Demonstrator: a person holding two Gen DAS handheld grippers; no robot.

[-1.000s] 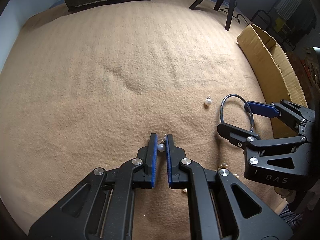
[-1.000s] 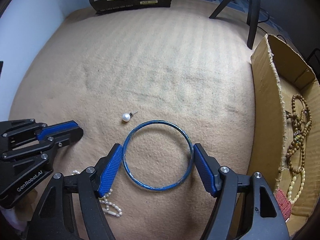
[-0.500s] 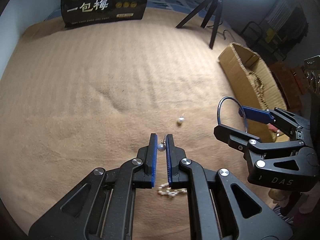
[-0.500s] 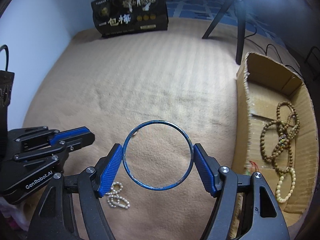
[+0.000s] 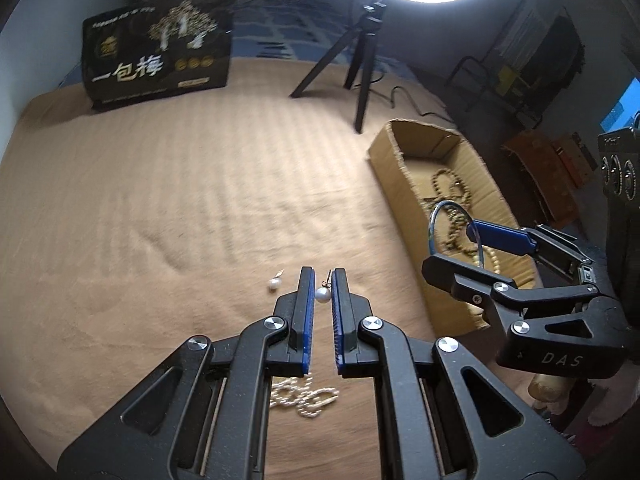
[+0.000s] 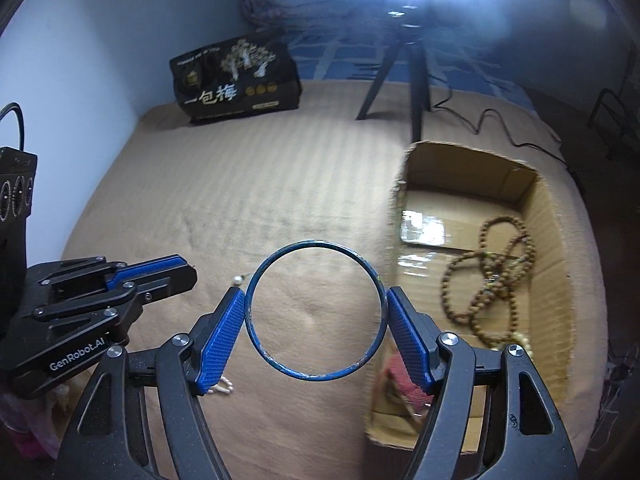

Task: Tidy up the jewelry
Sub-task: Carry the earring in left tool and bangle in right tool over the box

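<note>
My left gripper (image 5: 322, 280) is shut on a pearl earring (image 5: 322, 294) and holds it above the tan blanket. A second pearl earring (image 5: 274, 284) lies on the blanket just left of it; it also shows in the right wrist view (image 6: 238, 280). My right gripper (image 6: 316, 308) is shut on a blue bangle (image 6: 256, 280), held upright in the air beside the cardboard box (image 6: 548, 208). The bangle also shows in the left wrist view (image 5: 434, 216). Wooden bead strands (image 6: 486, 280) lie inside the box. A pearl chain (image 5: 304, 396) lies on the blanket under the left gripper.
A black printed bag (image 5: 156, 60) stands at the far edge of the blanket (image 5: 160, 208). A tripod (image 5: 360, 52) with a ring light stands behind the box. A red item (image 6: 400, 376) lies in the box's near end.
Both grippers have risen well above the blanket with their loads and tilted up. The right gripper with the bangle has moved toward the box.
</note>
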